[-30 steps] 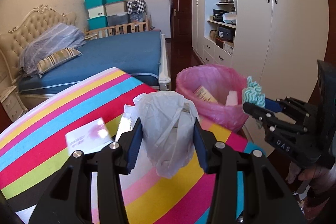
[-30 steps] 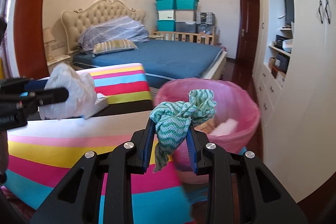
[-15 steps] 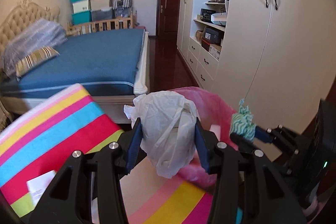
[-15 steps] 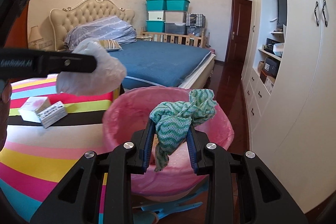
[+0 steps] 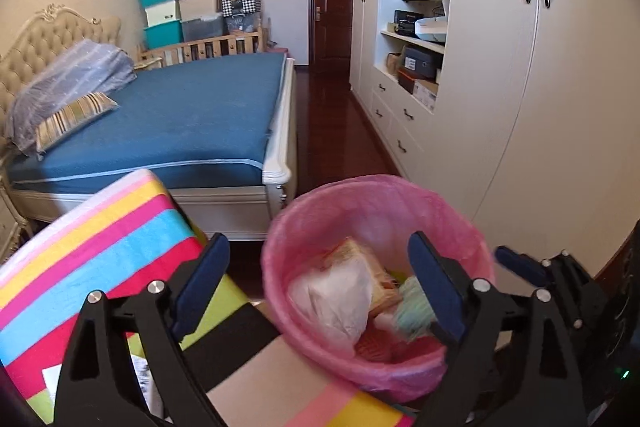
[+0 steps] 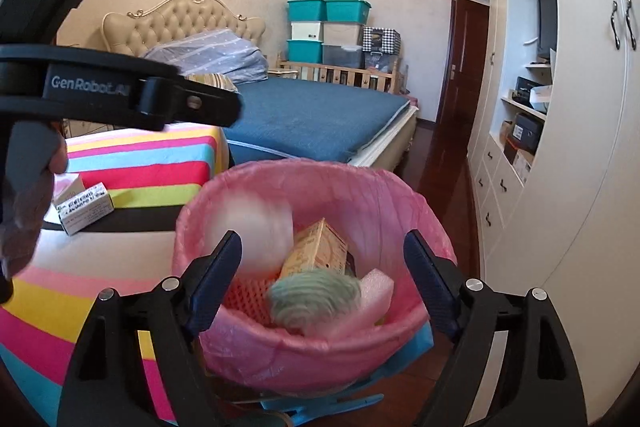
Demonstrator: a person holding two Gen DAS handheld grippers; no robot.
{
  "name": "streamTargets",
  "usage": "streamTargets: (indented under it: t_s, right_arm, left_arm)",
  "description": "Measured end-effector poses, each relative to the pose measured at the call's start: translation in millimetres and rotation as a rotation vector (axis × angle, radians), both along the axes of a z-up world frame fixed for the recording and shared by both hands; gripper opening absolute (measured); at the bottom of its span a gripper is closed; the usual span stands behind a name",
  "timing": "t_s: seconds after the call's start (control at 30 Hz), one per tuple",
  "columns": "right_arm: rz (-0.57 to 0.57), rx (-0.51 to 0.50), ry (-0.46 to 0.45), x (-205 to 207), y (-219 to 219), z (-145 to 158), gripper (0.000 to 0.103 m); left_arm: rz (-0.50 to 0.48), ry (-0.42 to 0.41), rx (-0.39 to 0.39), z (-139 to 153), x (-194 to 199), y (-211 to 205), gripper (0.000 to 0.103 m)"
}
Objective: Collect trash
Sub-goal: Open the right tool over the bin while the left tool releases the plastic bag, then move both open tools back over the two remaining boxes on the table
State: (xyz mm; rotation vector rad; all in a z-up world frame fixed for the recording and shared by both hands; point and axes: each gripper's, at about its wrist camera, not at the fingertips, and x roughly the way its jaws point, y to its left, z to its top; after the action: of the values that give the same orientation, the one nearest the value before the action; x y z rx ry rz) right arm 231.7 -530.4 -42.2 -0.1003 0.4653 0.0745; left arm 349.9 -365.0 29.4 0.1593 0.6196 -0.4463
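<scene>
Beside the striped table (image 6: 120, 163), your left gripper (image 5: 320, 287) and right gripper (image 6: 320, 275) are both opening, empty: white bag (image 5: 332, 303) and green cloth (image 6: 316, 295) now lie in the pink bin (image 6: 304, 179) (boxes remain).

The left black plastic two-finger gripper (image 5: 316, 287) has angular linkage arms, 2 dark blue finger pads (image 5: 202, 283) and round silver screws (image 5: 156, 286) at its joints. The right black plastic two-finger gripper (image 6: 322, 279) matches it. White "GenRobot.AI" lettering (image 6: 90, 85) marks the left one's side, and a small green light (image 5: 624, 374) glows on the right one's body.
</scene>
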Motion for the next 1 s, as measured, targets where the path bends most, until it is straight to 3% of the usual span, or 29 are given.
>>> streamTargets:
  t_s: [0.1,0.47,0.7,1.0]
  right_arm:
    - [-0.022,0.015,-0.014,-12.0,-4.6,1.1,0.079]
    - [-0.019,0.019,-0.054,-50.6,6.8,16.5,0.08]
    - [0.03,0.035,-0.033,-52.0,40.9,16.7,0.081]
    - [0.143,0.003,0.049,-38.1,116.2,11.0,0.082]
  left_arm:
    - [0.044,-0.033,0.022,1.7,-5.8,16.0,0.097]
    - [0.171,-0.095,0.058,-1.1,-57.8,93.2,0.098]
    - [0.223,-0.187,0.179,-10.4,-104.3,146.3,0.098]
    - [0.337,-0.082,0.185,-39.5,-135.4,243.3,0.098]
